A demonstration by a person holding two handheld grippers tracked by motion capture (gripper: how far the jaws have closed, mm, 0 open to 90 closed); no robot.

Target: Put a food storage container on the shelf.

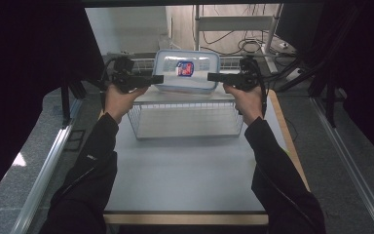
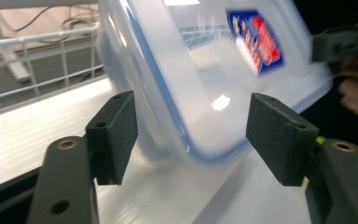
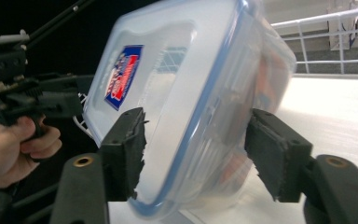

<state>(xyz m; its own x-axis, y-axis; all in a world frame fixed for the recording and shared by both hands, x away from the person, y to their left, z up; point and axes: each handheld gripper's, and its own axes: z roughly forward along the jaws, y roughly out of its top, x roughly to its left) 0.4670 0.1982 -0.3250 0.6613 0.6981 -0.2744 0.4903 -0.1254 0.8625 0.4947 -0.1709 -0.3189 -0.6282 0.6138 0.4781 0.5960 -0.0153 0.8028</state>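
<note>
A white wire basket [image 1: 185,119] sits just under the clear, blue-rimmed plastic box [image 1: 187,71]; left gripper [image 1: 157,78] and right gripper [image 1: 213,76] flank it, jaws spread, unpressed

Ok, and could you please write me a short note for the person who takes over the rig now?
Left tool: open, jaws around the left end of the clear food container, pads not pressing.
Right tool: open, jaws around the right end, no firm grip.
Things: the container, lid on and with a red-blue label, rests on the white surface behind the wire basket.
Done: the container stands by itself and both tools are lined up at its ends.
Left: probably either close both tools to lift it, or draw them back. I cannot tell which.
</note>
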